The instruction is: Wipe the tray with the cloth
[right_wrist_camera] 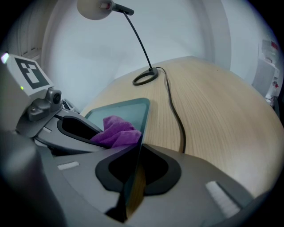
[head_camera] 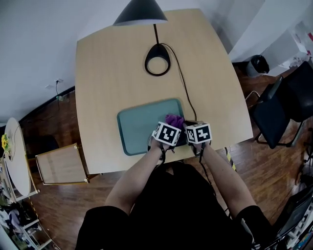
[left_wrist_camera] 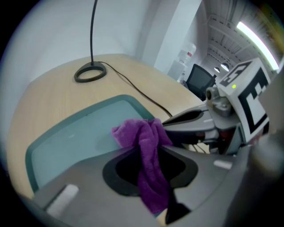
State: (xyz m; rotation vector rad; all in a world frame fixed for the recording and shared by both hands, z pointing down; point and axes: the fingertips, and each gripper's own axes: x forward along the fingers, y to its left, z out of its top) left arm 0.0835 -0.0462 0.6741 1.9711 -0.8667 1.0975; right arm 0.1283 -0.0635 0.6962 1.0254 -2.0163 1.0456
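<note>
Right fingers (right_wrist_camera: pixel 199 177) clamp the tray (right_wrist_camera: pixel 143 116) rim, likely to steady it — left fingers (left_wrist_camera: pixel 80 173) pinch the cloth (left_wrist_camera: pixel 146 137) for wiping.

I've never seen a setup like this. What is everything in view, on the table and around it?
table: one, light wood, middle of the head view
tray: one, teal, at the table's near edge
cloth: one, purple, on the tray's right end
lamp: one, black, ring base on the table's far side
cable: one, black, running from the lamp's base toward the near edge
chair: one, black, on the floor right of the table
small stand: one, light wood, on the floor left of the table
left gripper: one, grey, shut on the cloth
right gripper: one, grey, shut on the tray's right rim
</note>
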